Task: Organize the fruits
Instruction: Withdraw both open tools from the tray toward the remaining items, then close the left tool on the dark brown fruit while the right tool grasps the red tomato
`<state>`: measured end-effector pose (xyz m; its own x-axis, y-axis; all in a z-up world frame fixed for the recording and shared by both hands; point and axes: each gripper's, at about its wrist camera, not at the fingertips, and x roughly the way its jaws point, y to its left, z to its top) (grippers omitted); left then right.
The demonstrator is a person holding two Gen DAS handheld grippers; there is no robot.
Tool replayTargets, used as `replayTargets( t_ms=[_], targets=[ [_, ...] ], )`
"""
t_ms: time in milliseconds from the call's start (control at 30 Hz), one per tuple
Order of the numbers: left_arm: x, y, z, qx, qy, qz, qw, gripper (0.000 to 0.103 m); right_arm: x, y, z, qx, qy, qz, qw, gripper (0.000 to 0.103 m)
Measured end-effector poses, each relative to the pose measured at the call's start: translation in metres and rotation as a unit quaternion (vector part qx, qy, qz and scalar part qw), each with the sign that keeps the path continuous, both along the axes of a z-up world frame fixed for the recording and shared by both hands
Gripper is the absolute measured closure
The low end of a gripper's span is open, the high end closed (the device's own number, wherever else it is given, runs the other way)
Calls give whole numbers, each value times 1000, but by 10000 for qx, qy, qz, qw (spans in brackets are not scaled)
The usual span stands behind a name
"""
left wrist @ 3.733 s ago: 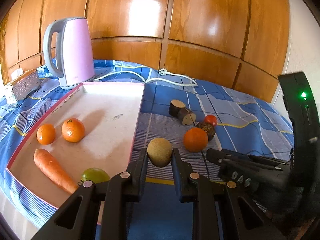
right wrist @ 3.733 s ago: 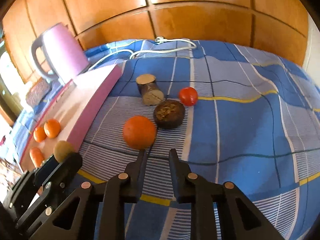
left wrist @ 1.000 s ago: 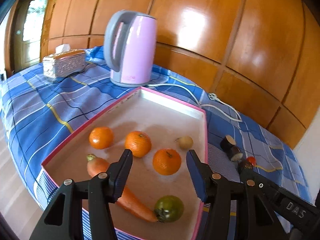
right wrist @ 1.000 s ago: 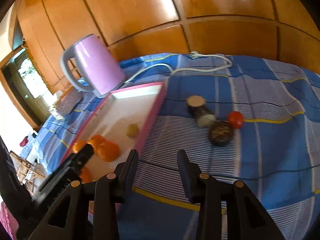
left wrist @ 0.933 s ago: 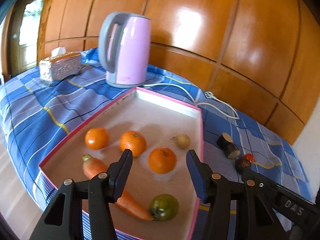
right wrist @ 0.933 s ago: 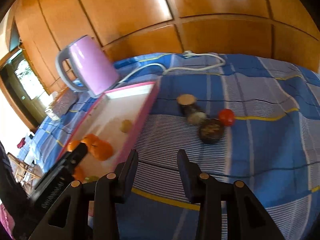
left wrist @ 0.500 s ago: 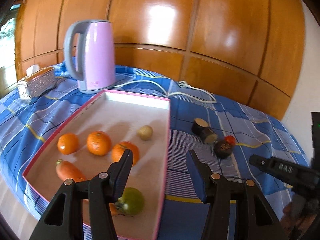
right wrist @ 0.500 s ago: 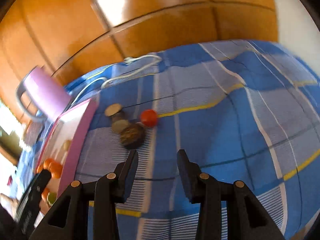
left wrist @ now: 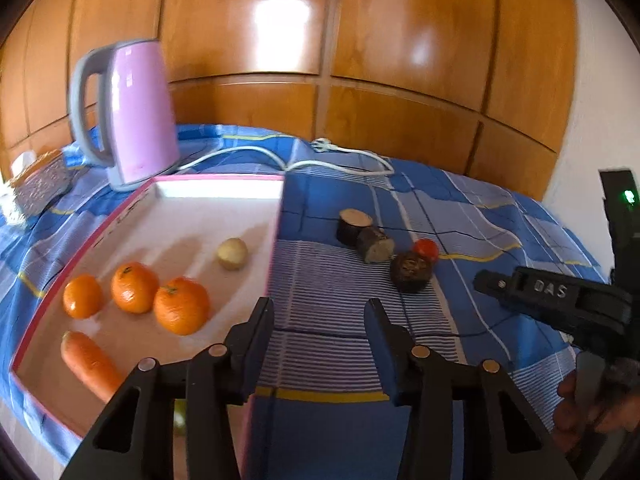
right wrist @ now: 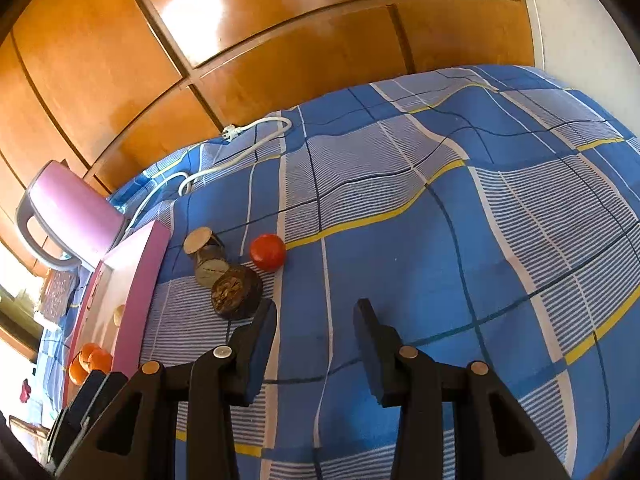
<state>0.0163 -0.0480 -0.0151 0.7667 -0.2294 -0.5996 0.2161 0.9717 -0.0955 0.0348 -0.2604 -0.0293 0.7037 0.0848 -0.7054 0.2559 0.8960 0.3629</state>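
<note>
A pink-rimmed tray (left wrist: 224, 220) holds three oranges (left wrist: 182, 311), a carrot (left wrist: 90, 362), a small yellowish kiwi (left wrist: 233, 253) and a green fruit mostly hidden behind my left fingers. On the blue cloth to its right lie a red tomato (left wrist: 425, 248) (right wrist: 267, 257), a dark round fruit (left wrist: 411, 271) (right wrist: 236, 292) and two cut dark pieces (left wrist: 365, 233) (right wrist: 206, 255). My left gripper (left wrist: 318, 322) is open and empty over the tray's right rim. My right gripper (right wrist: 314, 320) is open and empty, just right of the dark fruit; it also shows in the left wrist view (left wrist: 552, 300).
A pink kettle (left wrist: 124, 114) stands behind the tray, its white cord (left wrist: 304, 160) trailing across the cloth. A silver tissue box (left wrist: 38, 184) sits at far left. Wood panels close the back. The cloth's front edge drops off below the tray.
My left gripper has swung right, from over the tray's middle to its right rim. My right gripper has swung right and closer to the dark fruit and tomato.
</note>
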Motion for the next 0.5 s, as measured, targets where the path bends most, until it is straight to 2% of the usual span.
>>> replayTargets(
  t_ms=[267, 500],
  targets=[
    [21, -38, -11, 16, 336, -817, 9961, 61, 14, -2, -1, -6, -59, 25, 10000, 62],
    [50, -60, -17, -61, 561, -1040, 9930, 62, 20, -6, -3, 166, -77, 48, 9998, 62]
  ],
)
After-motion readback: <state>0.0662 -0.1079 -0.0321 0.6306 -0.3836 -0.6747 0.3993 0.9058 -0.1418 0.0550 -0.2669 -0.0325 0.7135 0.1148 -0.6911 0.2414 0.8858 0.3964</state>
